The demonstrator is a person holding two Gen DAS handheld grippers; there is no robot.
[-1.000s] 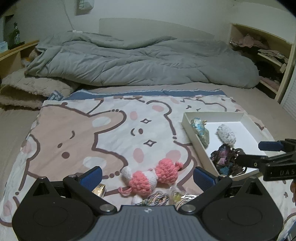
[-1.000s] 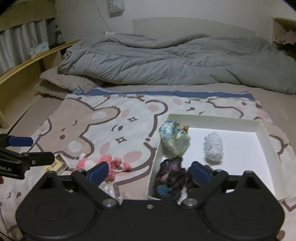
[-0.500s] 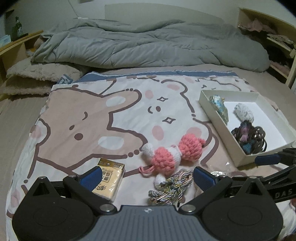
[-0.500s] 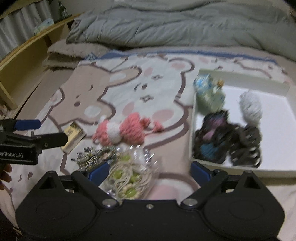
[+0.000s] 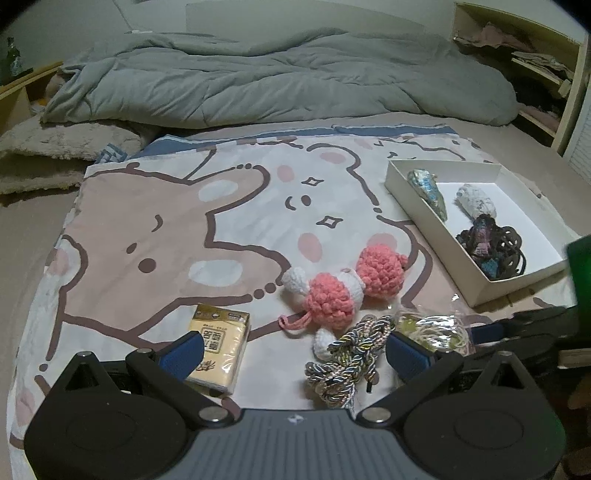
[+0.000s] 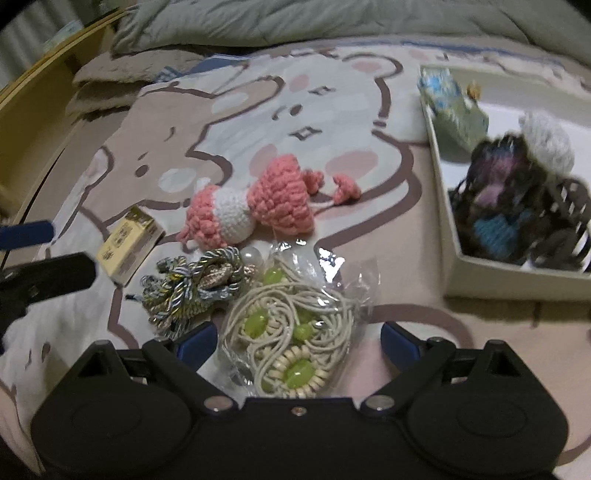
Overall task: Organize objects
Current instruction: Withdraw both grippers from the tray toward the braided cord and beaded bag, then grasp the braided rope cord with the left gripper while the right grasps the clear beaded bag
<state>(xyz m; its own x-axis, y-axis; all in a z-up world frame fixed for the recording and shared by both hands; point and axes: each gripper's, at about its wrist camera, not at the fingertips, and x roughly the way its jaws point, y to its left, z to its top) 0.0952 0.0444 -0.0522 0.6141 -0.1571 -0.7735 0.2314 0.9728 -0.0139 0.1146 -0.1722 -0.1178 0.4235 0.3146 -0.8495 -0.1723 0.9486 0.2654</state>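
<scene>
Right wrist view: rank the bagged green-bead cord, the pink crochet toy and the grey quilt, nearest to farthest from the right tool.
1. bagged green-bead cord: between the open right tool fingers.
2. pink crochet toy: mid-blanket, slightly left.
3. grey quilt: top edge, beyond the blanket.

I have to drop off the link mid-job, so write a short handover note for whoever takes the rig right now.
Left gripper: open, holding nothing, over the twisted cord bundle and beside the tissue pack.
Right gripper: open, holding nothing, its fingers on either side of the clear bag of green-beaded cord.
Done: white box already holds a patterned pouch, a grey-white knitted piece and dark crochet items.
Left on the blanket: pink crochet toy, cord bundle, bead bag, tissue pack. The bead bag looks like the next pick.
</scene>
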